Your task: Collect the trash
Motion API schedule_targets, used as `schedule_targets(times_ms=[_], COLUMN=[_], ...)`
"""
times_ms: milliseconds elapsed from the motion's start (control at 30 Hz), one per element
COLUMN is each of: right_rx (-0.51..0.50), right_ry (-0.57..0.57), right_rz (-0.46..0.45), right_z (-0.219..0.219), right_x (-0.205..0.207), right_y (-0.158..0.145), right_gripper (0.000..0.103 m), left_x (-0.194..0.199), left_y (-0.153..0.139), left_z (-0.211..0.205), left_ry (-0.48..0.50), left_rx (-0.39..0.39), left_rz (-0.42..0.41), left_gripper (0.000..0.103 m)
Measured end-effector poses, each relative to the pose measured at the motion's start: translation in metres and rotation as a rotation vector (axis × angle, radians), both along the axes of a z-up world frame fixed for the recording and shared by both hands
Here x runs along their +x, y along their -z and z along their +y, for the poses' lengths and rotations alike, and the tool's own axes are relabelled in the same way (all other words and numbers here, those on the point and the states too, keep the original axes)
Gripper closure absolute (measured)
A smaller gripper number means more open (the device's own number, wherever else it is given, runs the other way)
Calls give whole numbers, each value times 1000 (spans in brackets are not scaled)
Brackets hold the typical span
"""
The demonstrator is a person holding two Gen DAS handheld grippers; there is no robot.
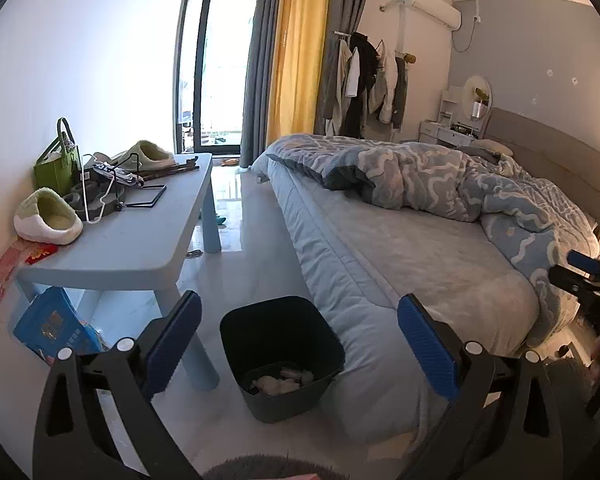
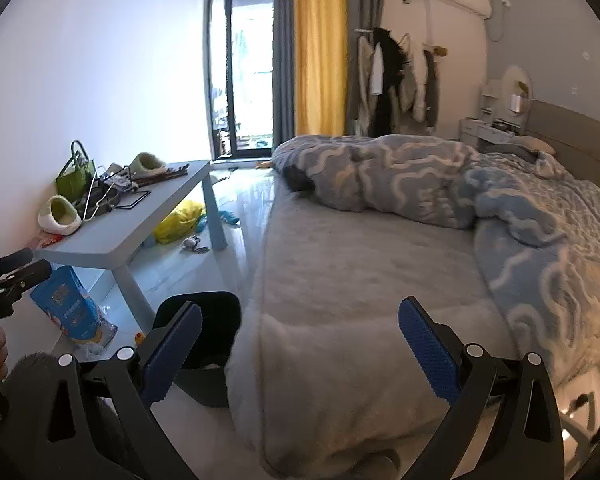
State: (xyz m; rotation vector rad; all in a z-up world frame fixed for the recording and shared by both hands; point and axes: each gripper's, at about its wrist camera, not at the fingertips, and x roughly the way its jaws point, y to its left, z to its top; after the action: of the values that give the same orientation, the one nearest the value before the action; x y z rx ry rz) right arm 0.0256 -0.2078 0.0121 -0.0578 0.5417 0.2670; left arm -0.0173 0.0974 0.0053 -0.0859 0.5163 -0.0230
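A lived-in home bedroom is shown. Most of the floor is taken up by a wide bed (image 2: pixel 360 280), its blue wave-patterned duvet (image 2: pixel 480 200) left rumpled. Coats and shirts are hung on a clothes rack (image 1: pixel 364 76) beside yellow and grey curtains (image 1: pixel 296 48), a glazed balcony door (image 1: pixel 216 56) is seen behind, and slippers (image 1: pixel 48 220) are left on a low blue table (image 1: pixel 148 236). An air conditioner (image 1: pixel 424 4) is mounted high on the wall.

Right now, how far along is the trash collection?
Done: crumpled white trash lies in the black bin. In hand: nothing; left gripper and right gripper have open, empty jaws. Left: yellow bag and small scraps on the floor under the blue table.
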Motion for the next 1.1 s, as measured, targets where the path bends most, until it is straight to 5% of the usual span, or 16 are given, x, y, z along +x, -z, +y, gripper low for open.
schedule_targets(times_ms=[300,1100], right_rx=[112,96], right_ry=[18,-29], right_rz=[-32,-33], right_z=[-55,-57], right_x=[-29,-39], right_y=[6,8], right_gripper=[3,3], left_x=[-12,-17], left_y=[5,10], left_z=[-24,-34], left_ry=[1,26], left_rx=[22,74], left_rz=[-21,-4], left_gripper=[3,3])
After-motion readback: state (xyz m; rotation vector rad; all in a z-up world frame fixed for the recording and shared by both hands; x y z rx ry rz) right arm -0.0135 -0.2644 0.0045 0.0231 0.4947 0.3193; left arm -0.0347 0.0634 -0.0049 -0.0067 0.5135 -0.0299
